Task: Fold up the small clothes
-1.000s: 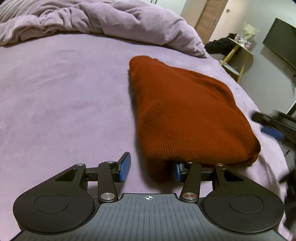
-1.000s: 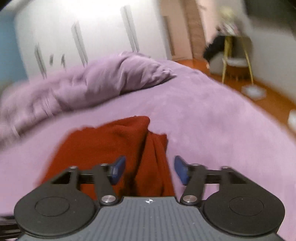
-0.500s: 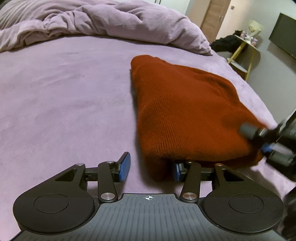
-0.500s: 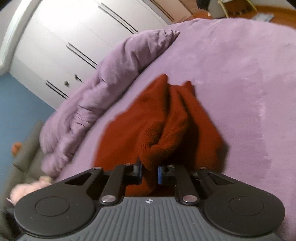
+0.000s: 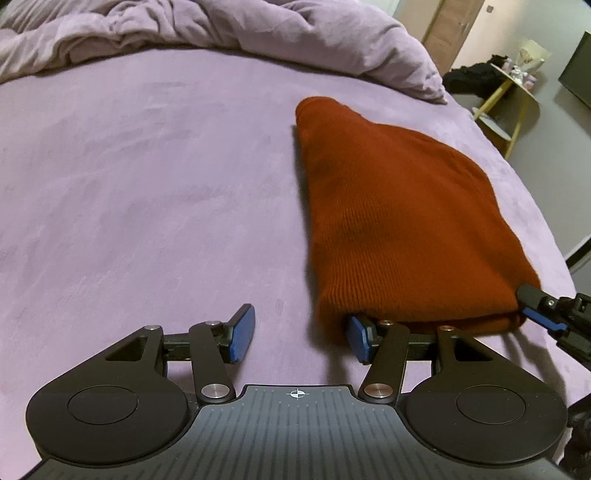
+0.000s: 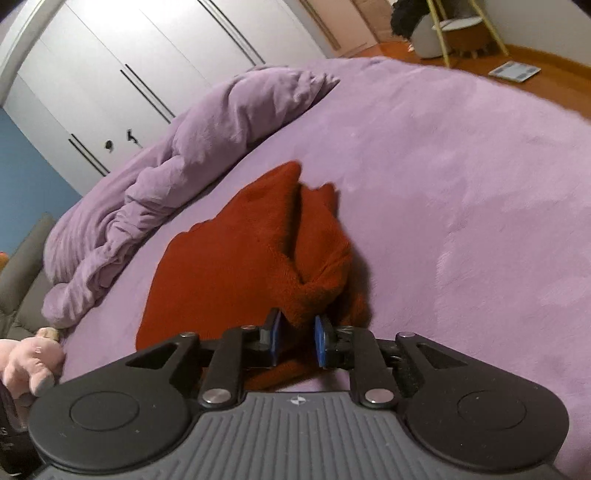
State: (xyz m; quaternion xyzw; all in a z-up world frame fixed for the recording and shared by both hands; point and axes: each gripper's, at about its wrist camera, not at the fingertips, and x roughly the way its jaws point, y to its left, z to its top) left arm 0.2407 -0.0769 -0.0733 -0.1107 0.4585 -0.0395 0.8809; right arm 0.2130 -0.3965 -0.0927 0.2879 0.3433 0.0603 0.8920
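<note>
A rust-red knitted garment (image 5: 399, 221) lies folded on the purple bed, right of centre in the left wrist view. My left gripper (image 5: 301, 338) is open at its near left corner; the right finger is tucked under the garment's hem, the left finger rests on bare sheet. My right gripper (image 6: 297, 341) is shut on a bunched corner of the garment (image 6: 258, 258) and holds it slightly lifted. The right gripper's fingertips (image 5: 535, 308) also show in the left wrist view at the garment's near right corner.
A crumpled purple duvet (image 5: 221, 33) lies along the far side of the bed (image 5: 129, 184). A pink soft toy (image 6: 29, 360) sits at the bed's left edge in the right wrist view. White wardrobes (image 6: 147, 62), a yellow-legged side table (image 5: 513, 88) and wooden floor lie beyond.
My right gripper moved in from open above the garment, closed on its near right corner and bunched the cloth. The left gripper stayed open at the near left corner.
</note>
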